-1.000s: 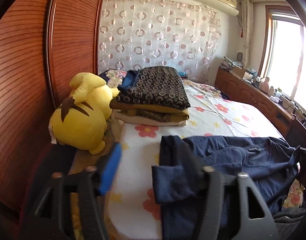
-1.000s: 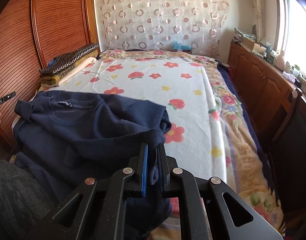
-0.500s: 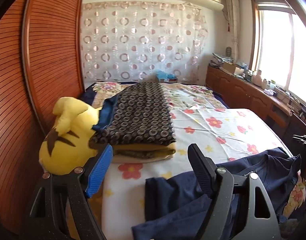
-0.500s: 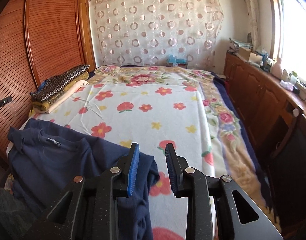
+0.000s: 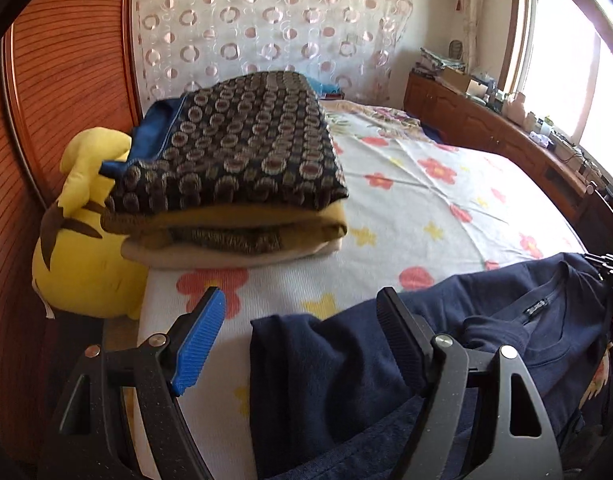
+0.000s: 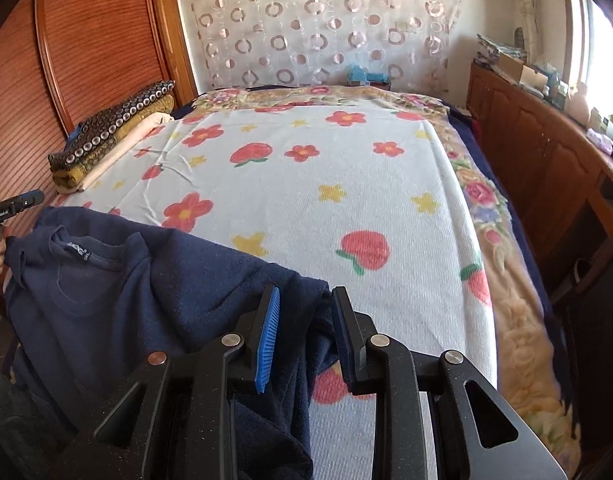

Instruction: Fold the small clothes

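Note:
A navy sweatshirt [image 5: 506, 332] lies at the near edge of the flowered bed cover [image 5: 418, 200], its collar and label facing up; it also shows in the right wrist view [image 6: 118, 280]. My left gripper [image 5: 302, 340] is open, its jaws wide apart over the sweatshirt's near left edge. My right gripper [image 6: 304, 336] is open, with a fold of the navy cloth hanging loose between its jaws. The left gripper's body shows at the left edge of the right wrist view [image 6: 10, 208].
A stack of folded clothes [image 5: 234, 176] with a ring-patterned top piece sits at the bed's left side, beside a yellow plush toy [image 5: 78, 248]. A wooden wardrobe [image 6: 66, 60] runs along the left. A wooden cabinet [image 6: 546, 152] with clutter stands on the right under the window.
Both grippers have opened: the right one was shut on the navy cloth a second ago. Both have moved forward over the bed's near edge, and the sweatshirt now lies flatter.

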